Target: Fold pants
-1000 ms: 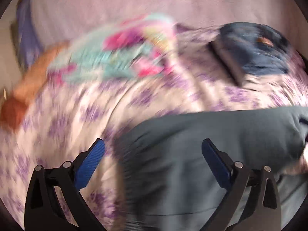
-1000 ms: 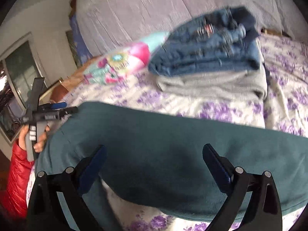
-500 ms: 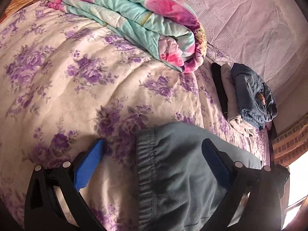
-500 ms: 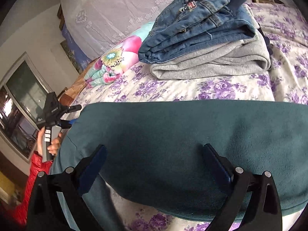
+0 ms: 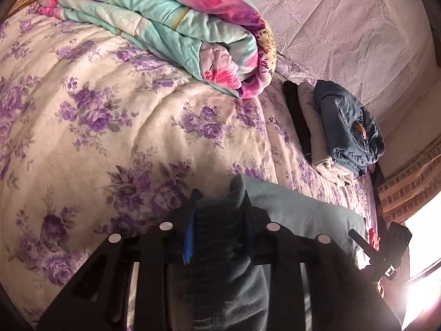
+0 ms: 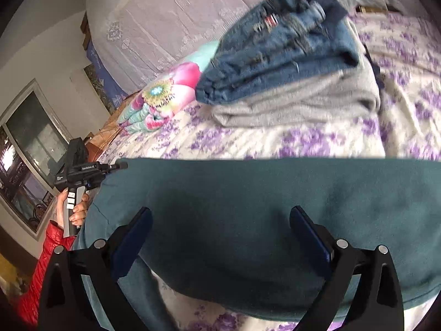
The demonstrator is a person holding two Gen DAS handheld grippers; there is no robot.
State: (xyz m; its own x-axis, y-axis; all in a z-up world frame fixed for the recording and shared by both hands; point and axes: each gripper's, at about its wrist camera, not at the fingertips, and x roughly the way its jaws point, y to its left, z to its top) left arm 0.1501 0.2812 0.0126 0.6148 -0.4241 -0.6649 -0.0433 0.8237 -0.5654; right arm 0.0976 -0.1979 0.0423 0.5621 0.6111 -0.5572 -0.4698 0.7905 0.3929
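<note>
Teal fleece pants point(image 6: 248, 207) lie across the floral bedspread. In the left wrist view my left gripper point(image 5: 220, 207) is shut on the bunched waistband end of the pants point(image 5: 303, 215); the fabric fills the space between its fingers. In the right wrist view my right gripper point(image 6: 220, 220) is open, its jaws wide apart just above the middle of the pants. The left gripper also shows in the right wrist view point(image 6: 82, 171) at the pants' left end, held by a hand.
A stack of folded jeans point(image 6: 281, 38) on grey pants point(image 6: 303, 102) lies at the far side; it shows in the left wrist view point(image 5: 344, 127) too. A rolled floral quilt point(image 5: 171, 22) lies by the headboard. A window point(image 6: 30, 143) is at left.
My left gripper went from open over the waistband to shut on it. The right gripper stayed open over the pants and shifted slightly.
</note>
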